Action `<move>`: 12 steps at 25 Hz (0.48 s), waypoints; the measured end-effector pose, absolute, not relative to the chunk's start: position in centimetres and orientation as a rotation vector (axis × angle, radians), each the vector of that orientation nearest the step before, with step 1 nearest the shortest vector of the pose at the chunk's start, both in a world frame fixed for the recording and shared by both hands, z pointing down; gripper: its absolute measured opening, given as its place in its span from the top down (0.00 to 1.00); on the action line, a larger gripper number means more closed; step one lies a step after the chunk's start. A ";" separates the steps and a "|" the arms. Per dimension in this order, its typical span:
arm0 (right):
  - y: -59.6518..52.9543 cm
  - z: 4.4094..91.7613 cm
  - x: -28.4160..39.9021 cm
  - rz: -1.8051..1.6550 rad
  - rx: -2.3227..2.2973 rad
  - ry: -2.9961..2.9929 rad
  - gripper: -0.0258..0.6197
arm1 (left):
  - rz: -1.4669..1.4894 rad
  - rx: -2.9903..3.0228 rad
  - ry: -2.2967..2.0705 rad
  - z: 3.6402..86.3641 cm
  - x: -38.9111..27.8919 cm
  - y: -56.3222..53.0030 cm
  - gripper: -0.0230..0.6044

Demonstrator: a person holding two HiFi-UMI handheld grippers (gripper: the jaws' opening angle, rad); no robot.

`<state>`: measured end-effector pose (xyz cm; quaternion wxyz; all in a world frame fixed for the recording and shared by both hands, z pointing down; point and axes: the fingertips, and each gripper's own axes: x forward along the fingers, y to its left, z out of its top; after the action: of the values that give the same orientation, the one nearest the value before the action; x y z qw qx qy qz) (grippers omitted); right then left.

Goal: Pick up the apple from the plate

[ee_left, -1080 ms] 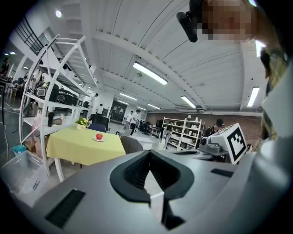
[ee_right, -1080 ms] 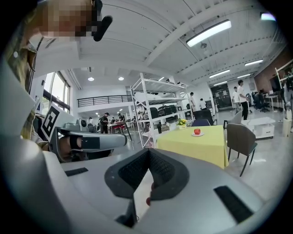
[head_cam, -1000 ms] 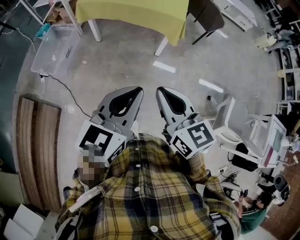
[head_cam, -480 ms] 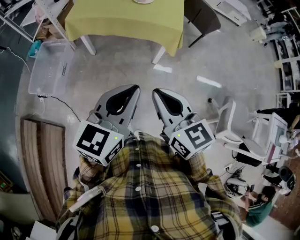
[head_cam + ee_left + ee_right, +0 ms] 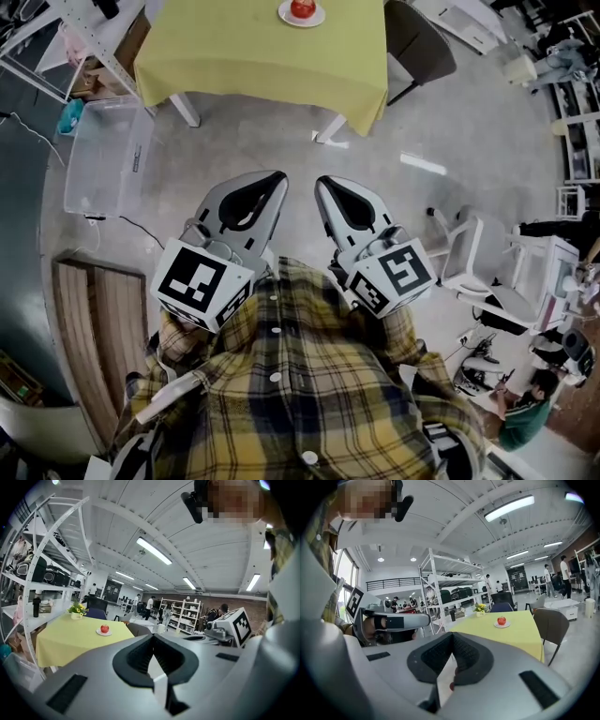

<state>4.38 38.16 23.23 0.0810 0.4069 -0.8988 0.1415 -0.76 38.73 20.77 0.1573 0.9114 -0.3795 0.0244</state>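
Your left tool (image 5: pixel 270 184) and your right tool (image 5: pixel 326 186) are side by side in front of your plaid shirt (image 5: pixel 300 394). They are near each other but not touching, and both point out over the grey floor (image 5: pixel 394 141) toward the surface (image 5: pixel 253 56) ahead.

In the left gripper view, the jaws of the left tool are together at the tips with nothing between them. In the right gripper view, the right tool is the same: its jaws are closed tip to tip and it is empty. The marker cube (image 5: pixel 202 284) on the left tool and its twin on the right tool sit just in front of your chest.

The red apple (image 5: pixel 301 8) is on a small white plate (image 5: pixel 319 18). The plate rests on the yellow-green cloth that covers the surface, at the very top of the head view, well apart from both tools. Both gripper views show the apple upright in the middle of the plate. They also show a small pot of yellow flowers (image 5: pixel 480 608) further back on the same surface, apart from the plate.

A dark chair (image 5: pixel 417 37) stands at the right corner of the surface. A clear plastic bin (image 5: pixel 103 150) sits on the floor to the left of the surface.
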 end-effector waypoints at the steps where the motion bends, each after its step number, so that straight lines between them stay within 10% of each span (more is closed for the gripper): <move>1: 37.6 23.3 4.2 0.428 1.232 -2.682 0.96 | 0.076 2.607 -1.079 20.9 -1.1 38.2 0.95; 12: 30.8 25.1 3.5 0.506 1.308 -2.607 0.96 | 0.094 2.576 -1.008 23.3 -2.5 31.2 0.95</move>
<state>3.52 30.83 25.09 0.0906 0.4399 -0.8771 0.1702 -2.55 31.16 23.27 0.1856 0.9145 -0.3578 0.0332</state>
